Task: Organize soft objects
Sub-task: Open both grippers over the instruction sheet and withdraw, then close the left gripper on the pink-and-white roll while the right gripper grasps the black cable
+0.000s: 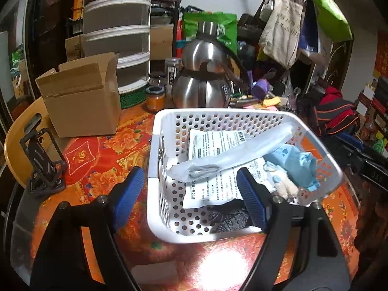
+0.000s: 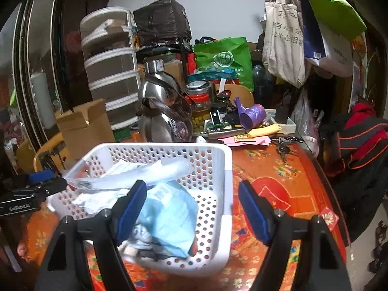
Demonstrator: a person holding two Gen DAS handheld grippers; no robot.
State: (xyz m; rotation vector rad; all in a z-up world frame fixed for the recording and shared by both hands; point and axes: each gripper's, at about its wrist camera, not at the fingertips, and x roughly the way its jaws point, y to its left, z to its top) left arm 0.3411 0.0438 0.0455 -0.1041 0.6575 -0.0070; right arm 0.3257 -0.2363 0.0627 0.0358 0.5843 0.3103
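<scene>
while both tools hang over the red flowery counter (image 1: 101,152), the white basket (image 1: 155,150) with round holes sits right in front of them. the left hand-held gripper (image 1: 191,201) is wide open and grips nothing — one blue finger (image 1: 128,198) is outside the basket's left wall and the other is over the inside, above a dark knitted thing (image 1: 230,219) in the near corner. the right hand-held gripper (image 2: 191,213) is wide open too and holds nothing; one blue finger (image 2: 132,212) is over the basket and the other is over the bare counter to the right of it.

inside the basket lie the soft things: a light blue packet (image 1: 294,163) by the right wall, a small cream fluffy toy (image 1: 287,189) just beside it, a white printed pouch (image 1: 213,145) flat on the bottom, and a long clear plastic bag (image 1: 232,152) lying slanted across the top of them. in the right wrist view the blue packet (image 2: 169,215) shows up big in the near part of the basket (image 2: 225,194).

behind the basket stands a shiny steel kettle (image 1: 201,72) — to its left is an open cardboard box (image 1: 80,99) and a small orange jar (image 1: 155,99). a tall stack of grey drawers (image 1: 116,31) is behind the box. a purple cup (image 2: 251,116) lies tipped on its side near a yellow thing (image 2: 265,131) and some keys (image 2: 283,145).
</scene>
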